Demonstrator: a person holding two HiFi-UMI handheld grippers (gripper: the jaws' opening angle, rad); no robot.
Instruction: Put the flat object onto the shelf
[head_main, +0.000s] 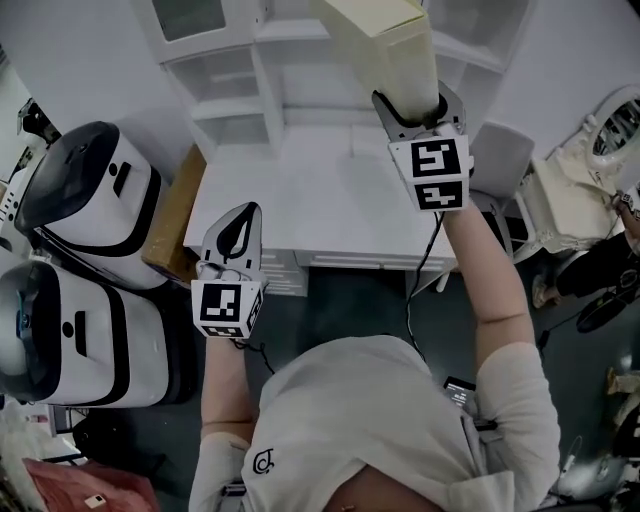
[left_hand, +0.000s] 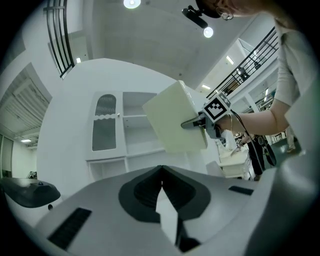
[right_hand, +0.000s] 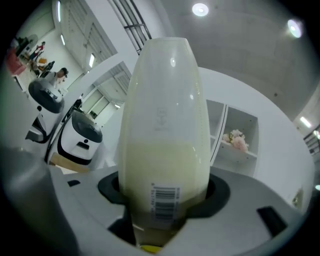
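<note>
The flat object is a cream box (head_main: 385, 45) with a barcode label, and my right gripper (head_main: 408, 108) is shut on its lower end. It is held up, tilted toward the white shelf unit (head_main: 290, 60) behind the desk. In the right gripper view the box (right_hand: 165, 125) stands tall between the jaws of the right gripper (right_hand: 160, 220) and hides most of the shelf (right_hand: 250, 125). The left gripper view shows the box (left_hand: 172, 122) in the air in front of the shelf compartments (left_hand: 137, 135). My left gripper (head_main: 240, 225) hangs shut and empty over the desk's front left corner.
A white desk (head_main: 320, 200) stands below the shelf. Two white-and-black machines (head_main: 90, 190) and a cardboard box (head_main: 175, 215) stand to its left. A grey chair (head_main: 500, 150) is at the right. Pink flowers (right_hand: 237, 140) sit in one shelf compartment.
</note>
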